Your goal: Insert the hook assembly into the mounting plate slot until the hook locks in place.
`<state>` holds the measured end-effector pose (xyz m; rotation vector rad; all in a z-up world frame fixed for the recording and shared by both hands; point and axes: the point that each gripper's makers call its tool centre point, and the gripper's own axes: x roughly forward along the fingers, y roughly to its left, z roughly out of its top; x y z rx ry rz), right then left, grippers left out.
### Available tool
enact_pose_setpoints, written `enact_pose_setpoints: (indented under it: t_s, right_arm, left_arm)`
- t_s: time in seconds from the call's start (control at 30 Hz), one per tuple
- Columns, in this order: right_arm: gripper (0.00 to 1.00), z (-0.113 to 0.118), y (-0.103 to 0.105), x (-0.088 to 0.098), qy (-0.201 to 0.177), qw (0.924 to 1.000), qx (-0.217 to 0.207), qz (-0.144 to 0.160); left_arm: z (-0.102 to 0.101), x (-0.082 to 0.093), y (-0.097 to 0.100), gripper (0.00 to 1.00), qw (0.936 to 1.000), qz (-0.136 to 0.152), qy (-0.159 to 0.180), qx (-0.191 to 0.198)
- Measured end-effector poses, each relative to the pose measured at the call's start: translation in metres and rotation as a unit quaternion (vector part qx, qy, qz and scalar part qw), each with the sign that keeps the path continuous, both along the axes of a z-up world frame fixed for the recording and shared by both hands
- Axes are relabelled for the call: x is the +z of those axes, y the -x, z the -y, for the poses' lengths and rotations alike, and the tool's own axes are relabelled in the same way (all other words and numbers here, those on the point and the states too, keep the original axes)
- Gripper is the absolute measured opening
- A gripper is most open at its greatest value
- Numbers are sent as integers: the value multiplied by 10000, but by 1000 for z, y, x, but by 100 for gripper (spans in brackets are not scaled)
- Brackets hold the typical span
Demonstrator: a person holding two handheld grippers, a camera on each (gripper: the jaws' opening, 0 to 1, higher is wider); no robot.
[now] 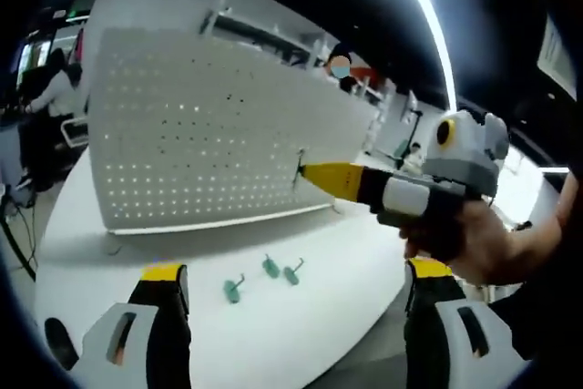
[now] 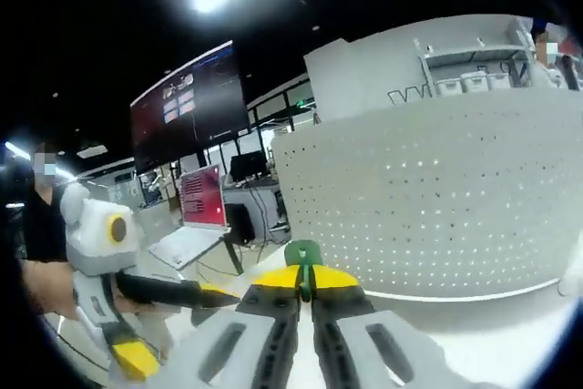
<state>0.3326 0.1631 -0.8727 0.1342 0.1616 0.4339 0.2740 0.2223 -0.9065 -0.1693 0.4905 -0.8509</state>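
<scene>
Green-capped hook [image 2: 302, 253] pinched in the right hand-held gripper [image 2: 303, 281], tip against the perforated white mounting plate [image 1: 209, 134].

Left hand-held gripper [image 1: 290, 271] spread wide, holding nothing, low over the smooth white table [image 1: 319, 316]. Three spare green hooks [image 1: 264, 277] lying near, below the upright plate.

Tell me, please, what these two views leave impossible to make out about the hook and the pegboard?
- Right gripper view: the green hook is mostly hidden between the right gripper jaws.
- Left gripper view: at the right gripper tip by the pegboard, the hook is too small to tell whether it has entered a hole.
- Left gripper view: three spare hooks on the table are too small for detail.
</scene>
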Motion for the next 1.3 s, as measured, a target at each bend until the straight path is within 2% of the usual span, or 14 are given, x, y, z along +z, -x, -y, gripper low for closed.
enact_pose_setpoints:
  t_s: [0.07, 0.1, 0.27, 0.33, 0.37, 0.5, 0.63, 0.73, 0.77, 0.83, 1.07, 1.2, 1.3]
  right_arm:
    - [0, 10, -9, 2, -18, 9994, -309, 181]
    - [0, 11, -11, 1, 13, 9993, -343, 156]
    - [0, 24, -27, 8, 210, 9960, -693, 514]
    - [0, 28, -35, 11, 17, 9948, -855, 547]
    - [0, 32, -42, 10, -66, 9945, -940, 467]
    - [0, 43, -66, 17, -111, 9912, -1197, 554]
    - [0, 54, -83, 27, -21, 9879, -1382, 706]
    - [0, 66, -95, 39, -150, 9844, -1511, 886]
    - [0, 67, -98, 42, -177, 9838, -1519, 932]
    - [0, 73, -105, 47, 27, 9810, -1625, 1060]
    - [0, 85, -126, 52, -4, 9784, -1755, 1090]
    - [0, 92, -142, 55, -33, 9770, -1840, 1076]
    - [0, 101, -151, 61, -36, 9739, -1960, 1143]
  left_arm:
    - [-2, 5, -4, 100, 10000, 75, -10, 31]
    - [-3, 5, -5, 100, 9999, 96, -23, 42]
    - [-7, 3, -11, 100, 9999, 66, -20, 97]
    - [-7, 2, -12, 100, 9999, 45, -41, 98]
    - [-8, 2, -13, 100, 9999, 89, -84, 117]
    - [-6, -1, -14, 100, 9999, 20, -90, 83]
    - [-9, 3, -17, 100, 9997, 111, -11, 210]
    - [-7, 1, -16, 100, 9993, -189, 268, 150]
    - [-7, 1, -17, 100, 9995, -154, 230, 152]
    - [-9, -1, -17, 100, 9997, -126, 141, 150]
    - [-13, -7, -20, 100, 9998, -94, 25, 192]
    - [-14, -10, -22, 100, 9995, -183, 127, 232]
    - [-14, -15, -22, 100, 9997, -170, -34, 191]
